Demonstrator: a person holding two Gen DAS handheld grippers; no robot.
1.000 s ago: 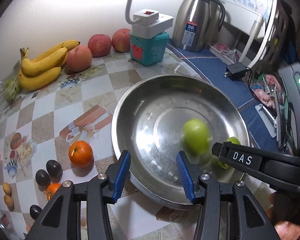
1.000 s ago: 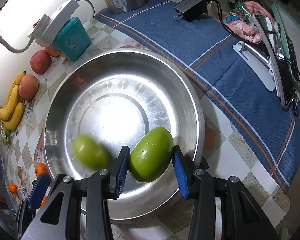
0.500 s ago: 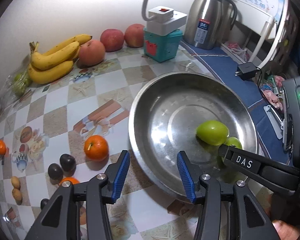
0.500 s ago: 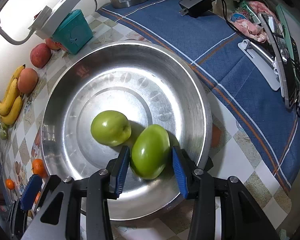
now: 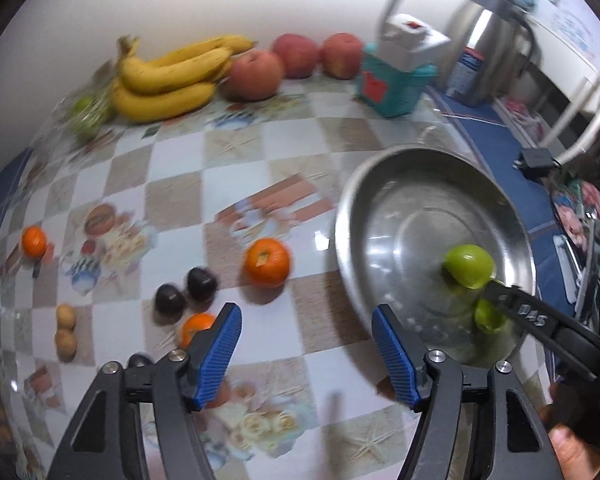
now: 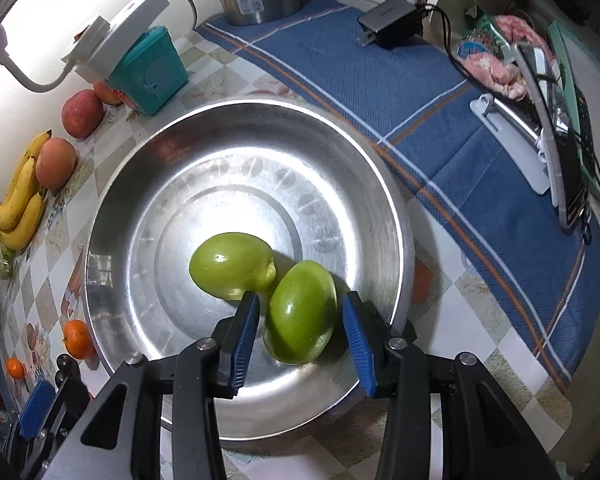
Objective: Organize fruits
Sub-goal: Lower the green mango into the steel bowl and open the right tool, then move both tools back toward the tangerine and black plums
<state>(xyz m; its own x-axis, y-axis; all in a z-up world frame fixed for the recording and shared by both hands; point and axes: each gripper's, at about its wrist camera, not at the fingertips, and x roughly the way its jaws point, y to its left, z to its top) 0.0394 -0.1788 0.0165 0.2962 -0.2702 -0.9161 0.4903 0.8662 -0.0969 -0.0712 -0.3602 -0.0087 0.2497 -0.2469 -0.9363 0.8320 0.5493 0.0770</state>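
Fruits: biggest first. Steel bowl (image 6: 148, 184) w/ two green fruits. Near green fruit (image 6: 302, 312) sits btwn right gripper (image 6: 300, 320) pads, jaws spread, small gaps each side, so released. Far green fruit (image 6: 232, 266) touches it. Look firm, glossy, prob slippery; grip across the middle. Left gripper (image 5: 306, 354) spread wide, empty, near orange (image 5: 267, 262) left of bowl.

My left view is smeared with motion blur, the bananas (image 5: 168, 80) and kettle (image 5: 488, 60) soft, the wall at the top blown out white. My right view is sharp; lamp glare pools on the steel bowl (image 6: 148, 216) floor, and the green fruit (image 6: 302, 312) between my fingers (image 6: 244, 332) casts a short dark shadow. Both frames curve and darken at the edges.
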